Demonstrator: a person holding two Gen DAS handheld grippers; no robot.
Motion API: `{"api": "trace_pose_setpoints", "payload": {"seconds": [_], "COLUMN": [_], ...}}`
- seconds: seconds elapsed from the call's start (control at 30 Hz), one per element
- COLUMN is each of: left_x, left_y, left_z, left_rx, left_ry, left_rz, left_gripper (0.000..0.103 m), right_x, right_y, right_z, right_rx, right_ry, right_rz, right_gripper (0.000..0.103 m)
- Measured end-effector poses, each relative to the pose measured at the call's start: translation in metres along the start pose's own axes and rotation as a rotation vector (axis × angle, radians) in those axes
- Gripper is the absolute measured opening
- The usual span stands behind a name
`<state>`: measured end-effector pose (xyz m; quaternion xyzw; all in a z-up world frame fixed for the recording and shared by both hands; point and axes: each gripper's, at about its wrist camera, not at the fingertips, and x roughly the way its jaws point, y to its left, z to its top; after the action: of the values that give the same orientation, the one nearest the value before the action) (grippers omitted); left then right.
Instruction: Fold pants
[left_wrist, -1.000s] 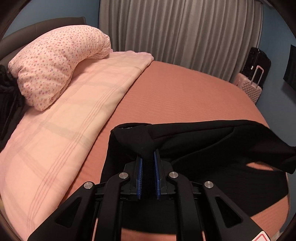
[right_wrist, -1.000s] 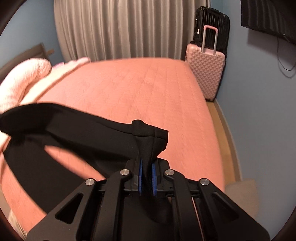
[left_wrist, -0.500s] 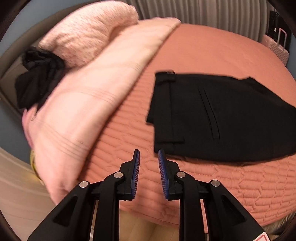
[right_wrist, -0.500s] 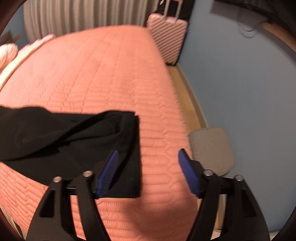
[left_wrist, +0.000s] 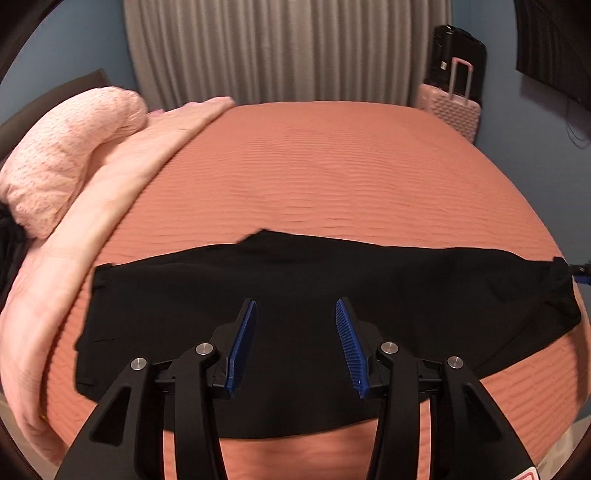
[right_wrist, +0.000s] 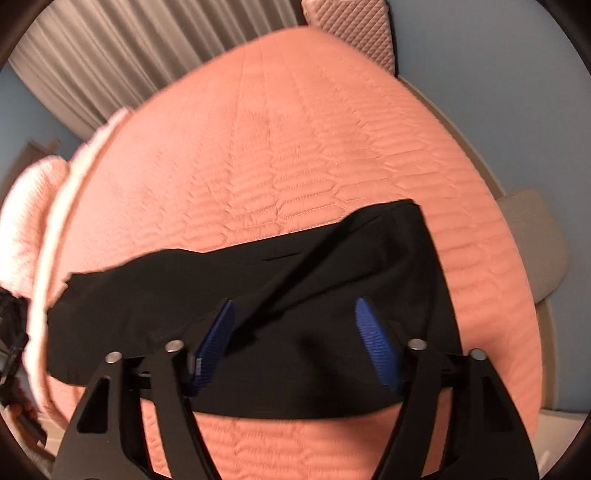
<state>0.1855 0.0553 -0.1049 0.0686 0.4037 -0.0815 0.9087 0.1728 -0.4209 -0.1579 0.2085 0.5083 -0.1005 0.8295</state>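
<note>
A salmon-orange quilted bedspread (left_wrist: 332, 162) covers the bed, and the black fabric pants (left_wrist: 317, 291) lie spread on its near part, folded lengthwise into one long band. In the left wrist view the band's long axis runs left to right across the bed, parallel to the near edge; its left end stops just beside a pale pink folded blanket (left_wrist: 110, 206) that lies along the left side of the bed, with a pink speckled pillow (left_wrist: 66, 162) resting on top of that blanket. The pants' right end reaches close to the bed's right edge. Beyond the bed hang grey pleated curtains (left_wrist: 280, 51), and a pink hard-shell suitcase (left_wrist: 452, 110) stands in the far right corner in front of a black suitcase (left_wrist: 458, 55). In the right wrist view a grey mat (right_wrist: 535, 243) lies on the floor beside the bed.

The left tool (left_wrist: 295, 306) hovers above the middle of the pants with its blue-padded jaws spread wide and nothing between them. The right tool (right_wrist: 295, 306) is likewise wide apart and empty, over the end of the pants nearest the bed's right edge, where a diagonal fold crosses the cloth. Nothing lies on top of the pants. Both views are slightly motion-blurred.
</note>
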Motion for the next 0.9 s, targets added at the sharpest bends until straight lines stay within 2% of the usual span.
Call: {"api": "trace_pose_setpoints", "payload": {"seconds": [0.03,0.1,0.2,0.27,0.33,0.4,0.47,0.53,0.57,0.6,0.67,0.73,0.8,0.83,0.87,0.9], "left_x": [0.002,0.004,0.005,0.006,0.005,0.001,0.0,-0.004,-0.004,-0.006,-0.01,-0.014,-0.017,-0.018,-0.019,-0.021], "left_y": [-0.016,-0.042,-0.062,-0.069,-0.073,-0.071,-0.064,-0.056,-0.053,-0.05,-0.046,-0.045,-0.048,-0.05,-0.053,-0.055], "left_z": [0.0,-0.003,-0.009,-0.01,-0.013,-0.019,-0.023,-0.025,-0.025,-0.027,-0.028,-0.032,-0.034,-0.034,-0.034,-0.034], "left_rx": [0.009,0.013,0.026,0.052,0.072,0.072,0.059,0.037,0.03,0.027,0.032,0.043,0.055,0.06,0.066,0.071], "left_ry": [0.002,0.018,0.035,0.042,0.041,0.044,0.046,0.048,0.045,0.043,0.033,0.025,0.022,0.021,0.021,0.021], "left_rz": [-0.005,-0.041,-0.043,-0.033,-0.01,-0.003,0.006,0.007,0.011,0.016,0.031,0.041,0.037,0.034,0.028,0.025], "left_gripper": [0.044,0.046,0.049,0.05,0.05,0.051,0.051,0.053,0.054,0.055,0.055,0.056,0.056,0.056,0.056,0.056], "right_x": [0.005,0.014,0.042,0.059,0.07,0.069,0.059,0.03,0.01,-0.022,-0.061,-0.069,-0.041,-0.027,-0.017,-0.012], "right_y": [0.003,0.009,0.01,0.006,0.008,0.017,0.022,0.029,0.031,0.033,0.034,0.025,0.0,-0.013,-0.027,-0.044], "right_z": [0.005,0.014,0.026,0.03,0.03,0.029,0.026,0.027,0.026,0.023,0.011,-0.008,-0.037,-0.052,-0.066,-0.085], "right_rx": [0.018,0.056,0.104,0.146,0.13,0.085,0.075,0.071,0.074,0.075,0.064,0.053,0.061,0.082,0.11,0.166], "right_ry": [0.002,0.02,0.105,0.147,0.154,0.14,0.106,0.009,-0.056,-0.159,-0.252,-0.218,-0.092,-0.033,0.007,0.032], "right_rz": [-0.011,-0.05,-0.169,-0.193,-0.248,-0.286,-0.279,-0.209,-0.153,-0.054,0.008,0.039,-0.019,-0.069,-0.089,-0.075], "right_gripper": [0.057,0.056,0.052,0.047,0.031,0.011,0.005,0.004,0.004,0.004,0.004,0.006,0.024,0.046,0.05,0.049]}}
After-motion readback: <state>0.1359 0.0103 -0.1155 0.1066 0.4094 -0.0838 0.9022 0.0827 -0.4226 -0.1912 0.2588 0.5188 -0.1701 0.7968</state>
